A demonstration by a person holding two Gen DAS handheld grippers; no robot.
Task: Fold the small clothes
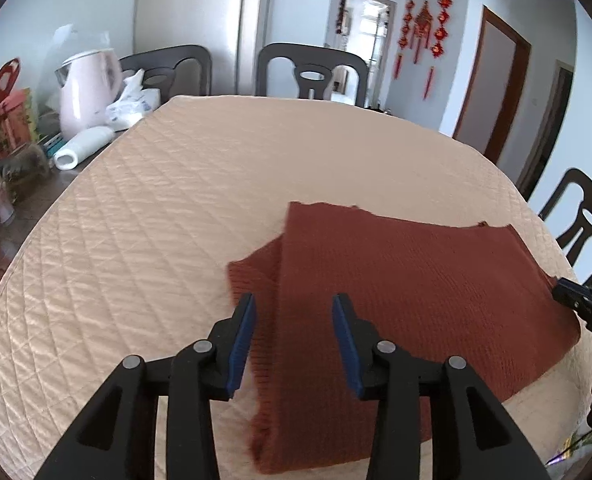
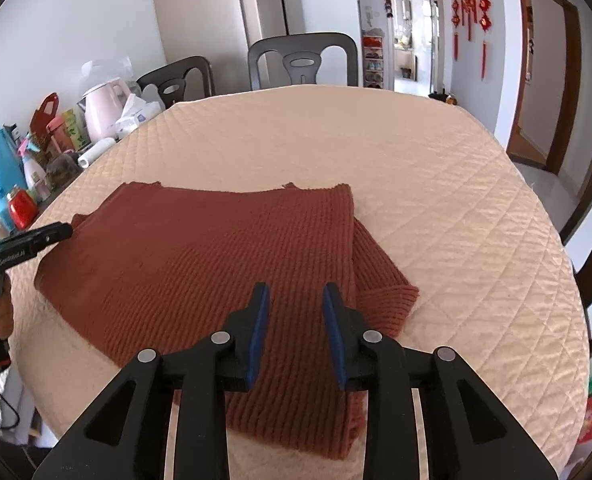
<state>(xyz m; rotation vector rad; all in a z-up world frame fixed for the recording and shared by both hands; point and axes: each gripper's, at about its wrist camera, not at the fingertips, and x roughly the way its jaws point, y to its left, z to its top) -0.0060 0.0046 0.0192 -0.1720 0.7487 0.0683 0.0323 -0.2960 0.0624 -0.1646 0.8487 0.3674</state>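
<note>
One rust-red knit garment [image 2: 199, 252], partly folded, flat on quilted cream surface [image 2: 436, 184], toward its near edge. Long axis running left-right across both views. One flap or sleeve poking out from under garment's right side [image 2: 384, 284], another from under its left side in left view [image 1: 251, 276].

Two grippers. Right gripper [image 2: 296, 332] hovering over garment's near right part, jaws parted a modest gap, holding nothing. Left gripper [image 1: 291, 344] over garment's near left edge, jaws wider apart, also empty. Each about equally near its own end of garment; contact with cloth unclear.

Likely next: pinch near edge, fold away.

Beyond garment: three dark chairs [image 2: 302, 60], one pink kettle [image 2: 103, 112], clutter left of garment.
</note>
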